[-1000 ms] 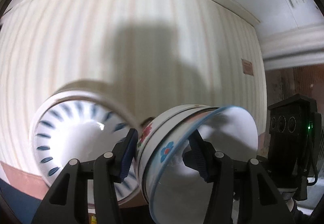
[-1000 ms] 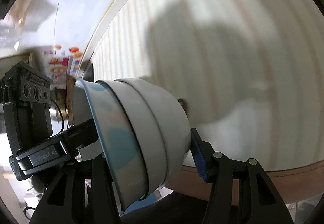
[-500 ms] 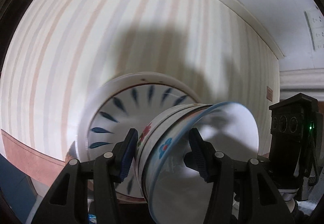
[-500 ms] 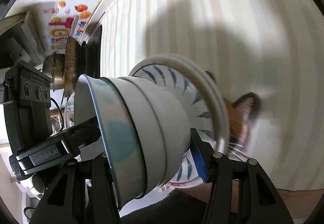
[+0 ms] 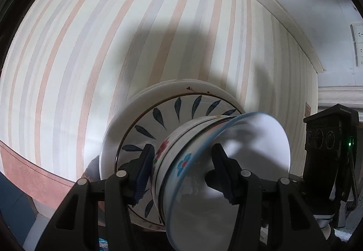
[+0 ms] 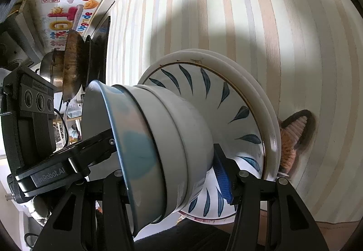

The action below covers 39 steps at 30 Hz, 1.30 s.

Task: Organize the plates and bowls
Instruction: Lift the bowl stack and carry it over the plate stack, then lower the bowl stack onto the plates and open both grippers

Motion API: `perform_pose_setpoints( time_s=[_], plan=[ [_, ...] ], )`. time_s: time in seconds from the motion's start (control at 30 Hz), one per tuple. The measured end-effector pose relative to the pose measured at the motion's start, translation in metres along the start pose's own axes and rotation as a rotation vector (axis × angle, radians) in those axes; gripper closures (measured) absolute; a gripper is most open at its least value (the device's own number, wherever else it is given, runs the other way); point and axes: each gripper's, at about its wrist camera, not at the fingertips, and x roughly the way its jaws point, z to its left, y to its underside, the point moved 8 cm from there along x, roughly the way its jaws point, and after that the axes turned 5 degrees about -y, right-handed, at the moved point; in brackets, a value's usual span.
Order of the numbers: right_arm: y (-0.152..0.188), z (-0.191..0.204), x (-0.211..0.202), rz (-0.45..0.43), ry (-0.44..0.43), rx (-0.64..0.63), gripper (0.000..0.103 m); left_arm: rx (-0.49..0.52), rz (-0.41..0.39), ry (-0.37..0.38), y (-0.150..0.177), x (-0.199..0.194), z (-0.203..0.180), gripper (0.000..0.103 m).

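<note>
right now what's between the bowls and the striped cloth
The stack of plates with blue leaf marks lies between the bowls and the striped cloth, clearest in the right wrist view.

The bowls [image 5: 217, 174], nested and tipped on their side, are now sitting over the middle of the plates [image 5: 145, 124], where a second ago the left wrist view had the plates off to the left and the right wrist view had no plates at all. The plates' blue leaf pattern is now showing sharp behind the bowls [image 6: 163, 142] instead of blurred. At the right wrist view's right edge a furry orange thing [image 6: 292, 135] is now showing past the plates [image 6: 238, 96], and pans [image 6: 72, 65] are showing at upper left.
</note>
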Motion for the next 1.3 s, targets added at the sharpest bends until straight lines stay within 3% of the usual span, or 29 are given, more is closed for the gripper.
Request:
perform_pose_setpoints(
  time_s=[0.5, 0.73, 0.83, 1.03, 1.17, 1.27, 1.3],
  plan=[
    [0.000, -0.003, -0.004, -0.008, 0.021, -0.015, 0.047, 0.002, -0.011, 0.001, 0.000, 0.000, 0.004, 0.053],
    [0.003, -0.001, -0.005, -0.010, 0.051, -0.039, 0.046, 0.019, -0.039, -0.047, 0.001, -0.006, 0.007, 0.053],
    [0.004, 0.002, -0.010, -0.024, 0.095, -0.061, 0.046, 0.023, -0.077, -0.108, 0.002, -0.014, 0.013, 0.053],
    [0.005, 0.010, -0.033, -0.078, 0.196, -0.123, 0.045, 0.059, -0.123, -0.158, 0.009, -0.028, 0.014, 0.053],
    [0.008, 0.018, -0.055, -0.140, 0.288, -0.174, 0.036, 0.079, -0.161, -0.180, 0.016, -0.042, 0.013, 0.052],
    [0.013, 0.026, -0.068, -0.179, 0.339, -0.204, 0.024, 0.083, -0.203, -0.204, 0.018, -0.055, 0.012, 0.039],
    [0.015, 0.028, -0.074, -0.192, 0.354, -0.210, 0.021, 0.088, -0.221, -0.212, 0.019, -0.060, 0.011, 0.029]
  ],
)
